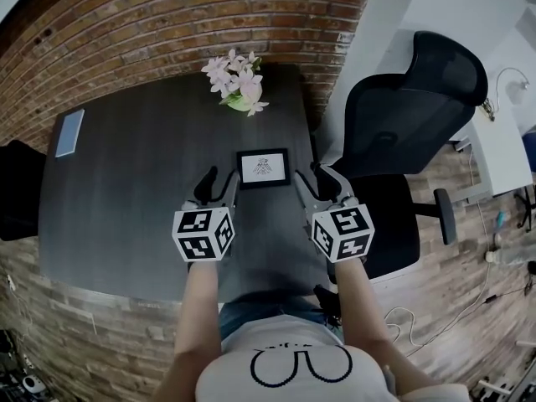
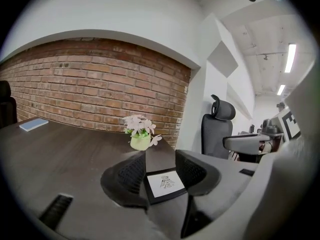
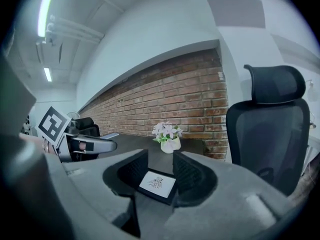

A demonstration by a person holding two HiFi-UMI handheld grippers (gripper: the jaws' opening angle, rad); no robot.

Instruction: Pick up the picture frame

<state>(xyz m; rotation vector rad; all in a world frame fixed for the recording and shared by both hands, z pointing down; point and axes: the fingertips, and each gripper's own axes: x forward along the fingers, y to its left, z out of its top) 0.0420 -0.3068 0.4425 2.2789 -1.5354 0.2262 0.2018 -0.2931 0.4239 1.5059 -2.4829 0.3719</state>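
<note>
The drawing in the picture frame (image 1: 263,167) is too small to tell, and so is the flat blue thing (image 1: 69,132) at the table's far left. The picture's edge cuts the dark chair (image 1: 17,189) at the left. The near edge cuts the person (image 1: 285,360) below the shoulders.

Potted flowers (image 1: 238,85), blue book (image 1: 69,132), black chair (image 1: 410,111), dark table (image 1: 142,195)

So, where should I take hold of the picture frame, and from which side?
Take the black border at its short sides: left gripper from the left, right gripper from the right. The picture frame seems to lie flat, face up, so only its thin edges offer a hold.
</note>
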